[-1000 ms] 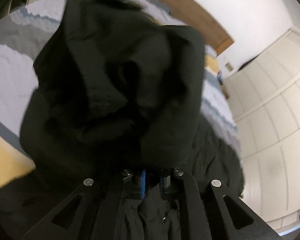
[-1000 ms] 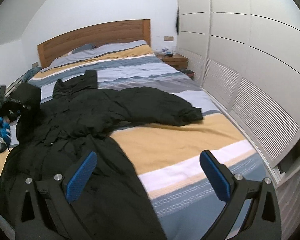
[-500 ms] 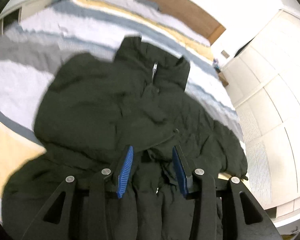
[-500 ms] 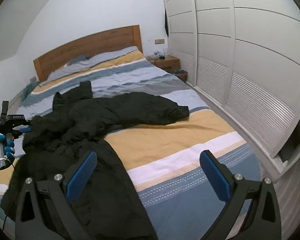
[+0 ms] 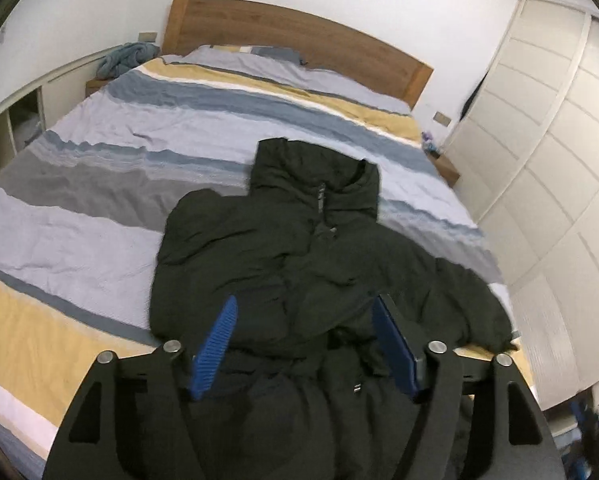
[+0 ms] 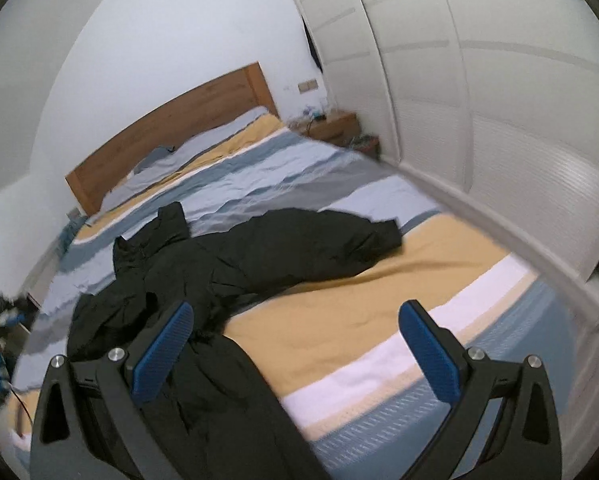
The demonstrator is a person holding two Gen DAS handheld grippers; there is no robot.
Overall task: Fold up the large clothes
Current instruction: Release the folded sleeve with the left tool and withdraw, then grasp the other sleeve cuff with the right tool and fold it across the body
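In the left wrist view, a crumpled blue cloth [image 5: 129, 58] lies on a low ledge at the far left, by the wooden headboard [image 5: 299, 36]. The bed [image 5: 99, 184] spreads below it under a duvet striped in grey, blue, yellow and white. Toward the middle lies the black padded coat [image 5: 299, 264], its collar [image 5: 315, 172] pointing at the headboard and its zip running down the centre. One sleeve is folded in over the chest; the other trails off toward the right edge of the bed. The left gripper [image 5: 305, 334] hovers above the coat's lower body with its jaws apart, having just been opening; the blue pads [image 5: 215, 346] press on nothing and no cloth is caught between them. White wardrobe doors [image 5: 547, 152] fill the right side.

In the right wrist view, the blurred left gripper shows at the far left edge. The same coat [image 6: 227, 272] lies across the bed's left half, its free sleeve [image 6: 331, 244] stretched rightward over a yellow stripe, cuff well short of the bed's edge. The right gripper [image 6: 295, 346] stands with its jaws wide apart and empty, over the coat's hem and the bare duvet. A wooden nightstand [image 6: 335, 128] sits beyond, beside the wardrobe.
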